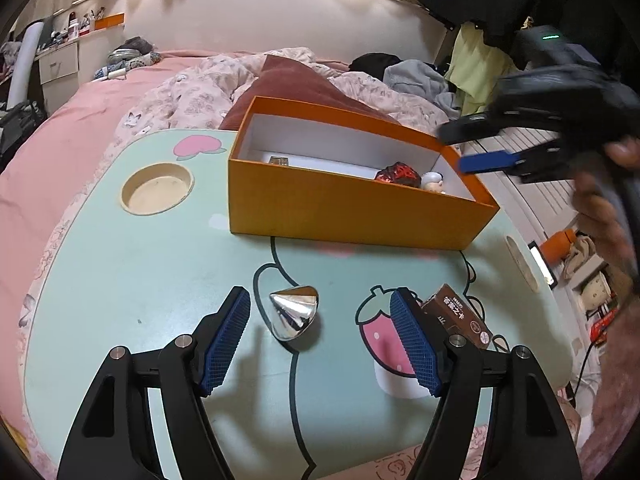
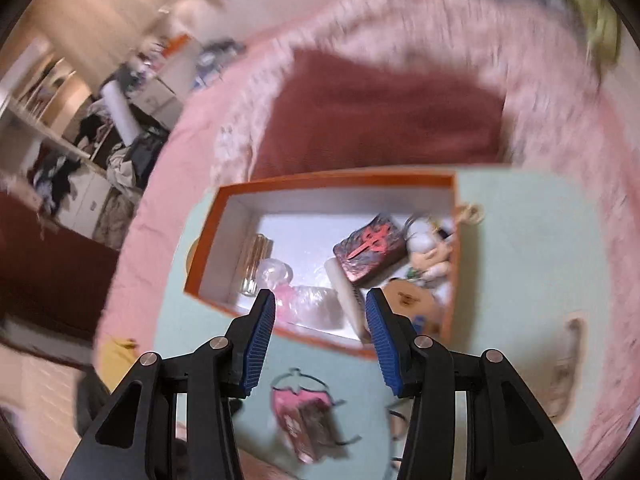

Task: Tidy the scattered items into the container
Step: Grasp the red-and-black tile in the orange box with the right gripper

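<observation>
A shiny silver cone [image 1: 294, 314] lies on the mint-green lap table [image 1: 140, 280], between the fingers of my left gripper [image 1: 320, 294], which is open and not touching it. A small brown carton [image 1: 460, 316] lies just outside its right finger. The orange box [image 1: 340, 212] stands behind, holding a dark red packet [image 1: 398, 174] and a small figurine [image 1: 432, 180]. My right gripper [image 1: 464, 146], held by a hand, hovers over the box's right corner. In the blurred right wrist view it [image 2: 321, 296] is open and empty above the box's [image 2: 332, 178] near wall.
The table has a round cup recess [image 1: 156, 188] at the left and sits on a bed with pink bedding [image 1: 72, 132] and a rumpled quilt. The box also holds clear plastic pieces [image 2: 304, 300] and a round brown item [image 2: 408, 298]. The brown carton [image 2: 308, 428] shows below.
</observation>
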A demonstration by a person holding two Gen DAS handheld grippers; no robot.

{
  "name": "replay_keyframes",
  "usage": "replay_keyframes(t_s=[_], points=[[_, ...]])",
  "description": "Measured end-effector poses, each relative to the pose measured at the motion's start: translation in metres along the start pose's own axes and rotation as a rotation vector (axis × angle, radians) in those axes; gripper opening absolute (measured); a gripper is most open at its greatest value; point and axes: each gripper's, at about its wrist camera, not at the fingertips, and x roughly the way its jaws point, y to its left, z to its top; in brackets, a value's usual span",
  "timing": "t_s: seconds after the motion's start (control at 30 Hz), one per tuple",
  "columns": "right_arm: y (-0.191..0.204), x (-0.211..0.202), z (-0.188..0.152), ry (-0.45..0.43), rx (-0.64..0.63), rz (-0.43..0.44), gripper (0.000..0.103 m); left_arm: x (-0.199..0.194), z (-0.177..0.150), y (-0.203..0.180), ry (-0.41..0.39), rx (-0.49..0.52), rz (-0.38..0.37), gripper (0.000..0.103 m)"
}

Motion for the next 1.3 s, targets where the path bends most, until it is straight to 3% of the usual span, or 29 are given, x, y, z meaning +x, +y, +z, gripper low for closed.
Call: replay_keyframes(t_s=[0.13, 0.3, 0.47, 0.63, 0.73, 0.9, 1.13, 1.3], points=[[-0.009, 0.036, 0.020, 0.089, 0.080, -0.053, 0.046, -0.009, -0.002, 0.007, -0.042, -0.033, -0.009, 0.073], [-0.005, 0.048, 0.036, 0.104, 0.090, -0.177, 0.050, -0.022, -0.002, 0.016, -0.093, -0.067, -0.029, 0.073], [0.013, 0.064, 0.040, 0.160, 0.036, -0.272, 0.050, -0.021, -0.005, 0.019, -0.078, -0.072, -0.043, 0.073], [0.014, 0.080, 0.050, 0.170, 0.072, -0.344, 0.050, -0.021, -0.007, 0.018, -0.074, -0.068, -0.057, 0.073], [0.004, 0.091, 0.057, 0.207, 0.125, -0.333, 0.051, -0.023, -0.007, 0.017, -0.084, -0.065, -0.063, 0.073], [-0.001, 0.092, 0.057, 0.160, 0.109, -0.366, 0.040, -0.025, -0.008, 0.018, -0.088, -0.069, -0.070, 0.073], [0.007, 0.068, 0.054, 0.071, 0.093, -0.284, 0.039, -0.024, -0.008, 0.020, -0.083, -0.075, -0.069, 0.073], [0.027, 0.025, 0.040, 0.001, 0.022, -0.191, 0.039, -0.023, -0.008, 0.020, -0.078, -0.078, -0.067, 0.073]])
